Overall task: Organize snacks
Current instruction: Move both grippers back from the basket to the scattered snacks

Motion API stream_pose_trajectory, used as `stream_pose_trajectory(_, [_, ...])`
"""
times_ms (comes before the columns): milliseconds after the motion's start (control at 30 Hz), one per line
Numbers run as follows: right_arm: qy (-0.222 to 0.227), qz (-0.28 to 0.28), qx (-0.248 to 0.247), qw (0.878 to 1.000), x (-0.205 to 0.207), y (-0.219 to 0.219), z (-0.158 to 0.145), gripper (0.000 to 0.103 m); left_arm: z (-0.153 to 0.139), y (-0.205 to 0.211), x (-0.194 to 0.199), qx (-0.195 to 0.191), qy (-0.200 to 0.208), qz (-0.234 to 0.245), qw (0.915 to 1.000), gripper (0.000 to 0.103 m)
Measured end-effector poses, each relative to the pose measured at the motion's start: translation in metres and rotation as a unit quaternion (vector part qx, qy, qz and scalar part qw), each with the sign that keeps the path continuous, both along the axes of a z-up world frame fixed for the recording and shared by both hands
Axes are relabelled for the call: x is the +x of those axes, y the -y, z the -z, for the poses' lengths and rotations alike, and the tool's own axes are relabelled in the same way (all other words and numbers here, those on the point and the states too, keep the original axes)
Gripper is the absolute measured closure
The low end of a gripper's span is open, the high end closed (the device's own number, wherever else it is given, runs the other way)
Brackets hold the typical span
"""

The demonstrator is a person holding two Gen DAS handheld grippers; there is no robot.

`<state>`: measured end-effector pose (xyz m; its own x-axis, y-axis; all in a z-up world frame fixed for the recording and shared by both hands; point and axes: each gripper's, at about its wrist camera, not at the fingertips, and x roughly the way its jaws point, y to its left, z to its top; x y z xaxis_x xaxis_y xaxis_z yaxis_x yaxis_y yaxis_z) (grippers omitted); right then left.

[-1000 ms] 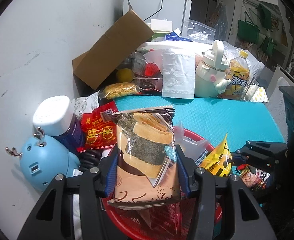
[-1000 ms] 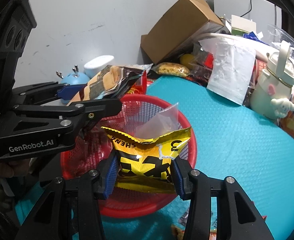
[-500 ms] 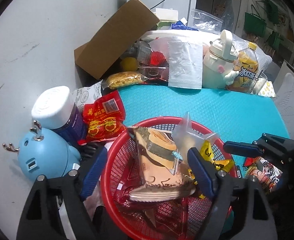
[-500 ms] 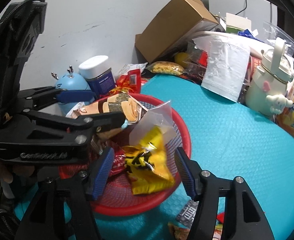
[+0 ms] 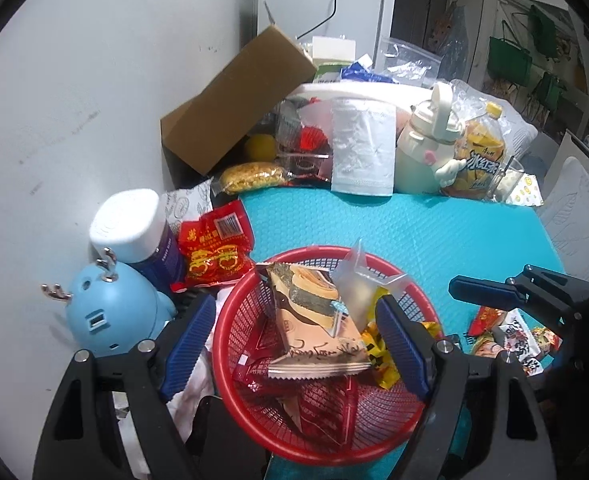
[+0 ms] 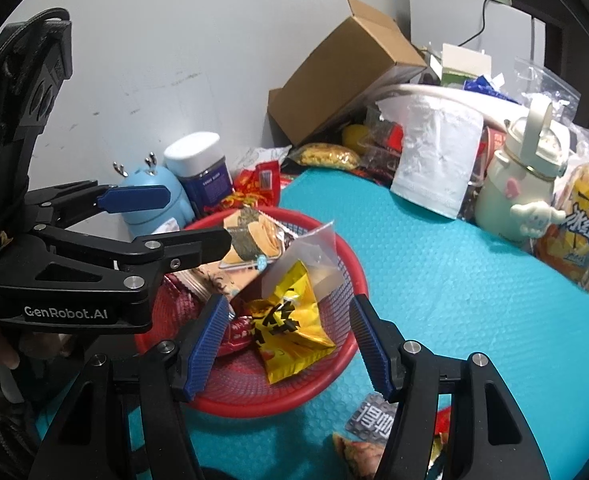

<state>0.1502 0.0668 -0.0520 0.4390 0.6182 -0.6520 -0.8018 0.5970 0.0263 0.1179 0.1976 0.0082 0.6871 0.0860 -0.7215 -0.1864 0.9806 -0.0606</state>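
Both packets dropped; fingers [image 5: 294, 344] now apart, empty

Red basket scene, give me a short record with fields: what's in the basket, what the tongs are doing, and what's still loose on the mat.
basket: red mesh basket on the teal mat
contents: seaweed roll packet, yellow snack bag, clear pouch, red wrappers underneath
left tongs: open, holding nothing
right tongs: open, holding nothing
loose snacks: small packets on the mat beside the basket
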Motion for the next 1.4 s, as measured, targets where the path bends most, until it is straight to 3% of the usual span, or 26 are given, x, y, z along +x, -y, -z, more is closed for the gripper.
stream_pose_trajectory(467, [0.049, 0.012, 0.034, 0.998, -0.038, 0.031, -0.041, 0.04, -0.051, 0.027, -0.046, 0.034, 0.052, 0.003, 0.9981, 0.021])
stream_pose_trajectory(700, [0.071, 0.022, 0.046, 0.996, -0.061, 0.051, -0.052, 0.04, -0.062, 0.048, -0.065, 0.04, 0.068, 0.017, 0.9967, 0.021])
stream_pose_trajectory(1100, [0.081, 0.055, 0.051, 0.994, -0.097, 0.096, -0.048, 0.04, -0.061, 0.096, -0.099, 0.038, 0.087, 0.075, 0.9927, 0.021])
stream_pose_trajectory(1400, [0.072, 0.09, 0.055, 0.992, -0.119, 0.133, -0.033, 0.04, -0.049, 0.135, -0.112, 0.029, 0.079, 0.12, 0.9893, 0.021])
